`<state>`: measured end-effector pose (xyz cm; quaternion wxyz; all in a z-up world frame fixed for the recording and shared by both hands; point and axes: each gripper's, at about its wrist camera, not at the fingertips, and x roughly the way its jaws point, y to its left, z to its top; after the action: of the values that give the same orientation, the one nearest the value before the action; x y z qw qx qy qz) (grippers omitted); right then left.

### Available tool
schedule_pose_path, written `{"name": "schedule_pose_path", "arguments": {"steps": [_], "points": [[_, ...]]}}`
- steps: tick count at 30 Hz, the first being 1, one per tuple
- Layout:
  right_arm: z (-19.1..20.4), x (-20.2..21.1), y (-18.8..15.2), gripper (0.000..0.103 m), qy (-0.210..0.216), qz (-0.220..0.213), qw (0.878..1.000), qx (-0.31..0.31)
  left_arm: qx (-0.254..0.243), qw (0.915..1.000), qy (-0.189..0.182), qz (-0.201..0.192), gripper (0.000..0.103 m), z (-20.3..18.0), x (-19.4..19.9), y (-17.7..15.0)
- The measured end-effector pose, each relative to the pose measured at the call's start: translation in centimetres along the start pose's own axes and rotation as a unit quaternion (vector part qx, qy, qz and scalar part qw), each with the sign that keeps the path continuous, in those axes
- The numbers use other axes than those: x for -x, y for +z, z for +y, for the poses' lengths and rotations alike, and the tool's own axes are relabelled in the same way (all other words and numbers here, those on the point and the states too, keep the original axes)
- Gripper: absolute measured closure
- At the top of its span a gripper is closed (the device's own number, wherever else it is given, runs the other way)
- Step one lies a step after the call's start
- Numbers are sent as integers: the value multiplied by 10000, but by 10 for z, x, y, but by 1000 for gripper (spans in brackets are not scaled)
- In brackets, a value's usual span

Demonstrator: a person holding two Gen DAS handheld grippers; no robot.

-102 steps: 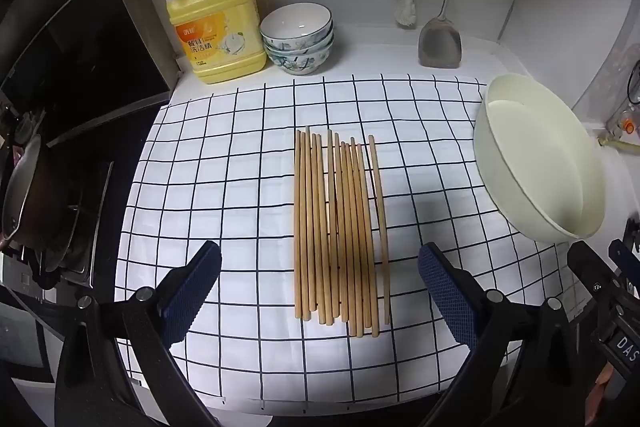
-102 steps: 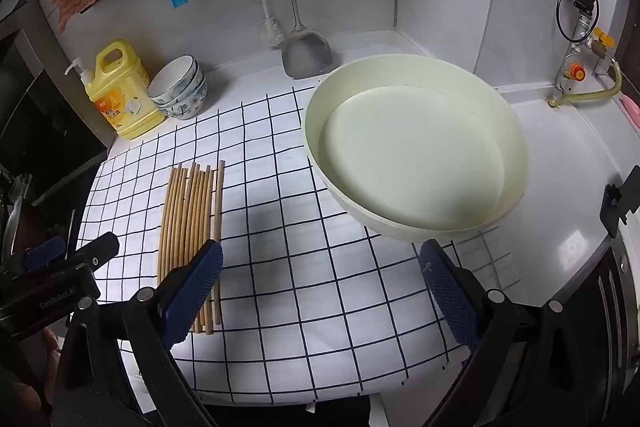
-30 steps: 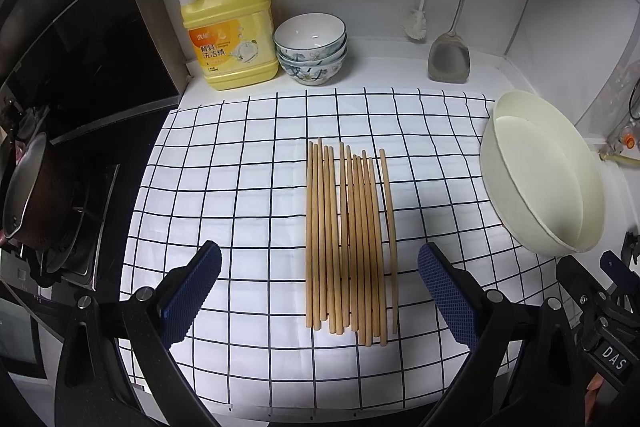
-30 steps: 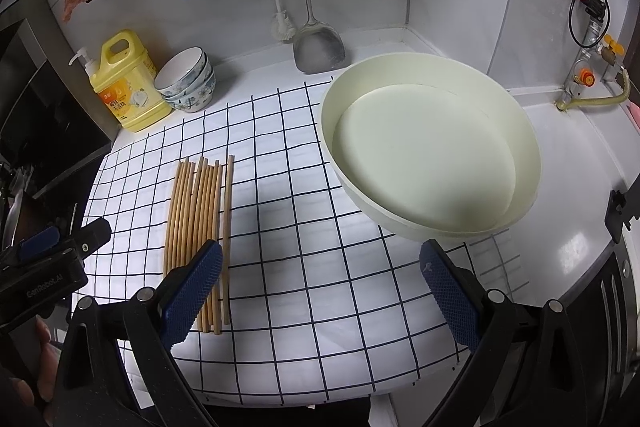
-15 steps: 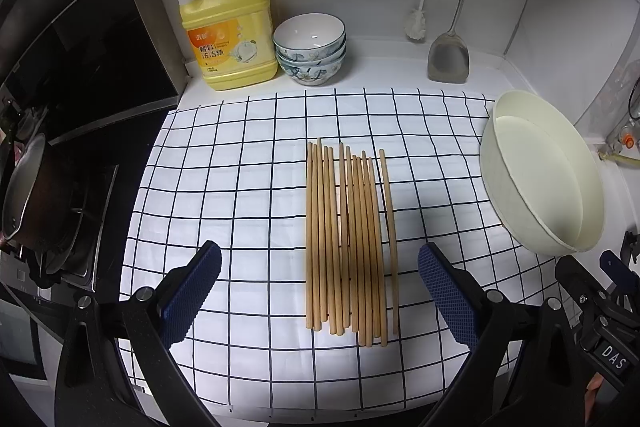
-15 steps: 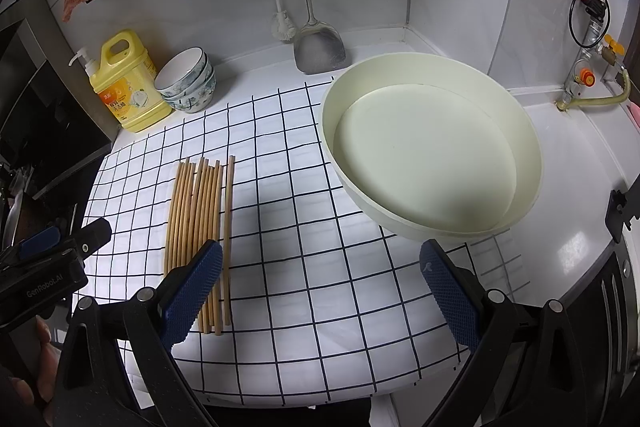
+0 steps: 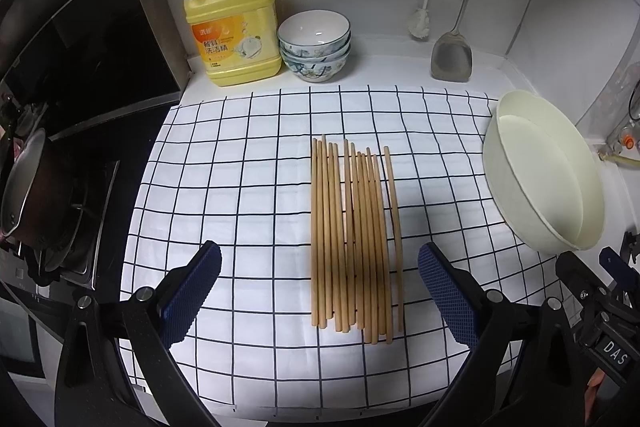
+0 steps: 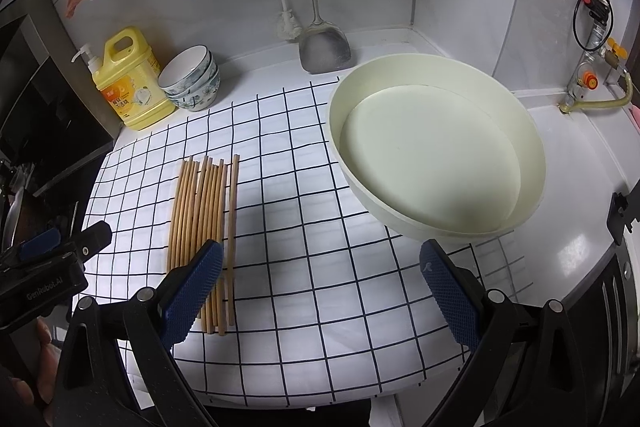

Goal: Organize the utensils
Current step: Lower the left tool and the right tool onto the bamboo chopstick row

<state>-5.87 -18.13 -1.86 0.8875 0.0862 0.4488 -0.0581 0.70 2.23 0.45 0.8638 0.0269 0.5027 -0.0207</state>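
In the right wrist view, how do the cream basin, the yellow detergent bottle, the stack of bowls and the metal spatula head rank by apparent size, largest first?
1. cream basin, by far the largest.
2. yellow detergent bottle.
3 and 4. stack of bowls and metal spatula head look about alike, so I do not rank them.

The basin is also nearer the camera, which exaggerates it.

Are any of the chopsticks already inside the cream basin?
No: the cream basin is empty in the right wrist view, and all the chopsticks lie side by side on the checked cloth beside it.
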Motion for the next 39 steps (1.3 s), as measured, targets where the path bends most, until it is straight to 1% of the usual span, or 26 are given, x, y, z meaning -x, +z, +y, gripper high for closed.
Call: {"name": "schedule_pose_path", "arguments": {"steps": [6, 10, 12, 14, 20, 25, 28, 33, 39], "points": [[18, -12, -8, 9, 78, 16, 9997, 234, 147, 9996, 104, 202, 6, 31, -21, -13], [34, -26, -18, 9, 175, 12, 9988, 457, 95, 9995, -77, 293, 6, 50, -41, -24], [39, -31, -22, 9, 196, 6, 9985, 512, 47, 9997, -93, 226, 6, 57, -48, -27], [45, -37, -27, 9, 173, -39, 9982, 565, -12, 9999, -70, 72, 6, 64, -55, -29], [56, -60, -38, 9, 143, -12, 9987, 498, -3, 9989, -448, -125, 6, 81, -81, -30], [62, -82, -47, 9, 81, 17, 9992, 382, -250, 9984, -410, -307, 6, 80, -101, -29], [63, -101, -46, 9, -122, 174, 9991, 361, -318, 9982, -447, -242, 6, 78, -112, -26], [61, -124, -40, 9, 35, 269, 9994, 225, -209, 9974, -689, -57, 6, 77, -132, -25], [61, -144, -40, 9, 25, 305, 9990, 337, -298, 9973, -657, -97, 6, 69, -143, -26]]}}
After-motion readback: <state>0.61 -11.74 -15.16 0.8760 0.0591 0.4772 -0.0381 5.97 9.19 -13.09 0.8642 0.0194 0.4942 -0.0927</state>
